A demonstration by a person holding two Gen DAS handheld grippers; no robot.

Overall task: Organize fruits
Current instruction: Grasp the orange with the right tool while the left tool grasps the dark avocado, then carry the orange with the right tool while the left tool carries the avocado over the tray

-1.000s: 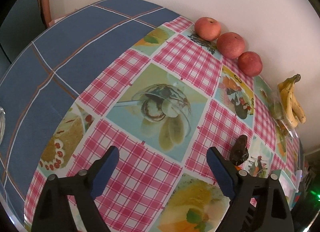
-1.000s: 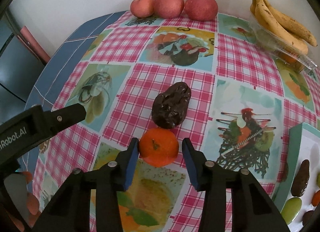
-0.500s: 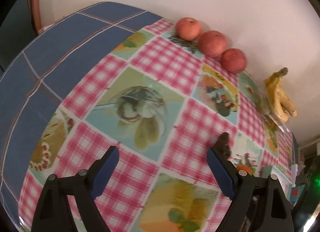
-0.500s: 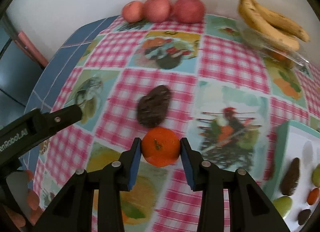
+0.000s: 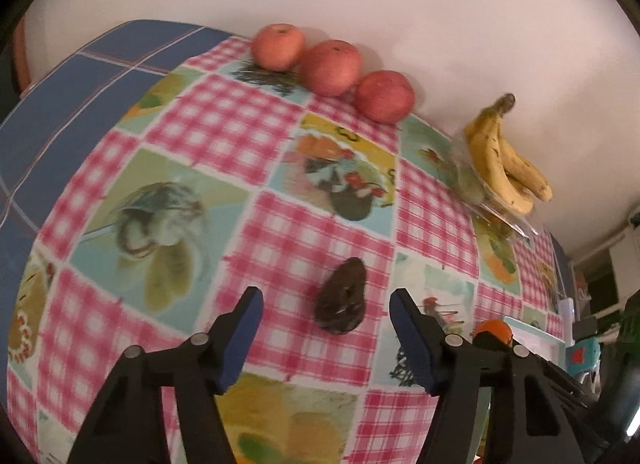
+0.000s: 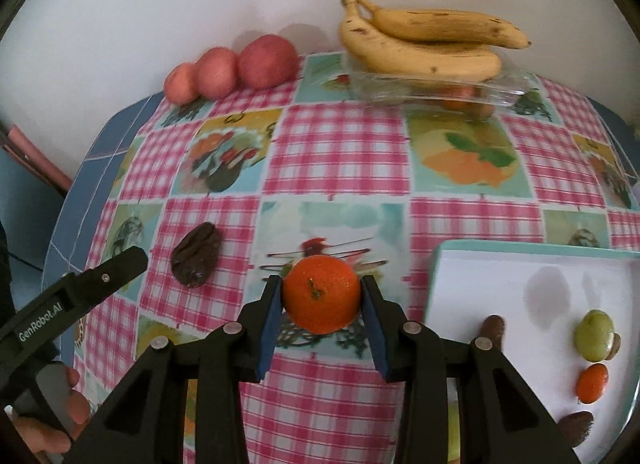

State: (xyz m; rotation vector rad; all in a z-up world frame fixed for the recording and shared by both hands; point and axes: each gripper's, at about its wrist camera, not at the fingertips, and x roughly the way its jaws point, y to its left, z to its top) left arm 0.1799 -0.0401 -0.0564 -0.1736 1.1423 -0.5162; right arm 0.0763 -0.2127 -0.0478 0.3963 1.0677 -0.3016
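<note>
- Left of the tray point(image 6: 434, 284), the dark wrinkled fruit point(image 5: 340, 306) now lies between the left gripper's point(image 5: 326, 318) closing jaws, untouched.
- Nearer the tray, the right gripper point(image 6: 320, 300) has lifted the orange point(image 6: 322, 294), clamped between its pads.
- Both fruits probably go into the tray next.

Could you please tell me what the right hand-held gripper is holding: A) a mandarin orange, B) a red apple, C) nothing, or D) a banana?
A: in the right wrist view, the right hand-held gripper has its blue pads pressed on both sides of the mandarin orange.
</note>
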